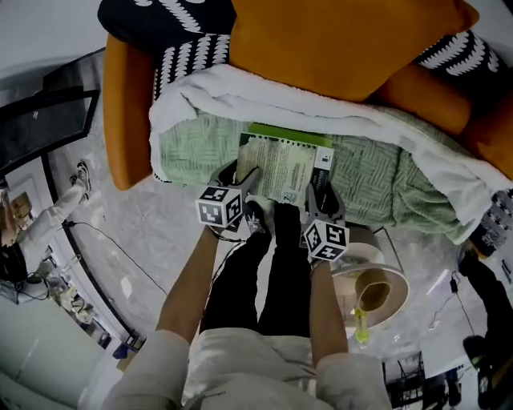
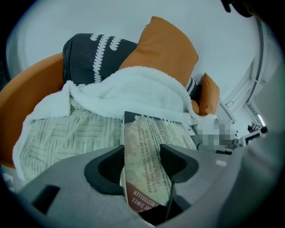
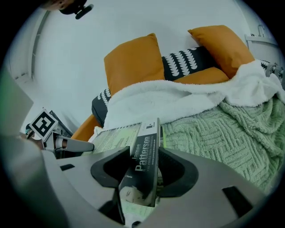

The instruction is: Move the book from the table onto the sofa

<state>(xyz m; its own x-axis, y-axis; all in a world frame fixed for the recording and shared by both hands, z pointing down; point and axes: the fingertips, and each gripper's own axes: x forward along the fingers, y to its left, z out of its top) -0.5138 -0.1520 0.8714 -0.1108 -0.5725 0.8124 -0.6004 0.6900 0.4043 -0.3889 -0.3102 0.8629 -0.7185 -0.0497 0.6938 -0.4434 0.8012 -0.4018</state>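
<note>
A paperback book (image 1: 282,166) with a pale green back cover lies flat over the green knitted blanket (image 1: 192,152) on the orange sofa (image 1: 124,112). My left gripper (image 1: 240,186) is shut on the book's near left corner, and its jaws pinch the book's back cover (image 2: 149,151). My right gripper (image 1: 319,198) is shut on the near right edge, and the book's dark spine (image 3: 144,156) stands between its jaws. Both grippers hold the book from the front edge of the seat.
A white fleece throw (image 1: 264,92) lies behind the book, with orange cushions (image 1: 337,40) and dark patterned cushions (image 1: 172,24) against the backrest. A round glass side table (image 1: 401,320) with a tape roll (image 1: 377,292) stands at my right. The floor is marbled grey.
</note>
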